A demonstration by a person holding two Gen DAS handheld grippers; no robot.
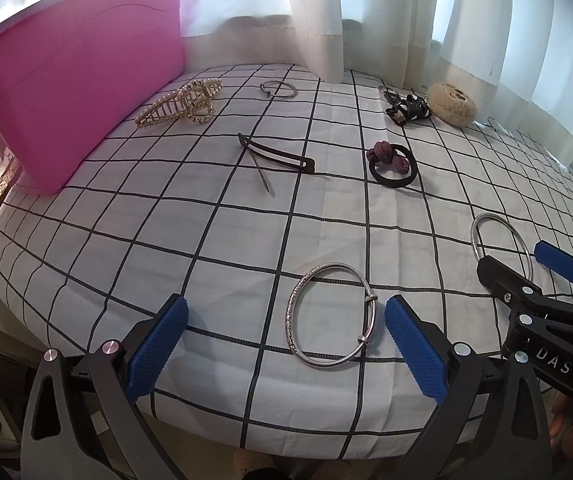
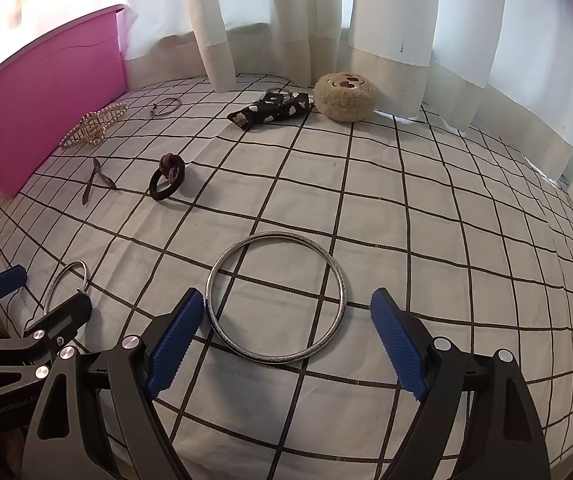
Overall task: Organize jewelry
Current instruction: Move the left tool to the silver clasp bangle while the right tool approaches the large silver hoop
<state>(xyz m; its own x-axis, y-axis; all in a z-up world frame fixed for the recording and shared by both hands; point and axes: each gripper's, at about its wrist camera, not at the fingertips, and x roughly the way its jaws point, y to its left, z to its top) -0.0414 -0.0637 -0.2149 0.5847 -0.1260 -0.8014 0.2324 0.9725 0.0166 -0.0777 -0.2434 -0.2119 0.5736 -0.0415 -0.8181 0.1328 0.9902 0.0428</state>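
Observation:
My left gripper [image 1: 286, 344] is open just above the checked cloth, with a silver beaded bangle [image 1: 298, 288] lying between and just ahead of its blue pads. My right gripper [image 2: 282, 344] is open, with a plain silver bangle [image 2: 340, 276] lying between and ahead of its fingers. That plain bangle also shows in the left wrist view [image 1: 475, 236], partly behind the right gripper [image 1: 526, 272]. The left gripper [image 2: 26, 304] shows at the left of the right wrist view, over the beaded bangle [image 2: 52, 284]. A pink bin [image 1: 78, 84] stands at the back left.
On the cloth farther back lie a pearl claw clip [image 1: 178, 104], a thin wire ring [image 1: 278, 90], a brown hair clip [image 1: 274, 158], a dark hair tie with a knot [image 1: 392, 162], a patterned bow keyring [image 1: 406, 108] and a fluffy round plush [image 1: 452, 102]. Curtains hang behind.

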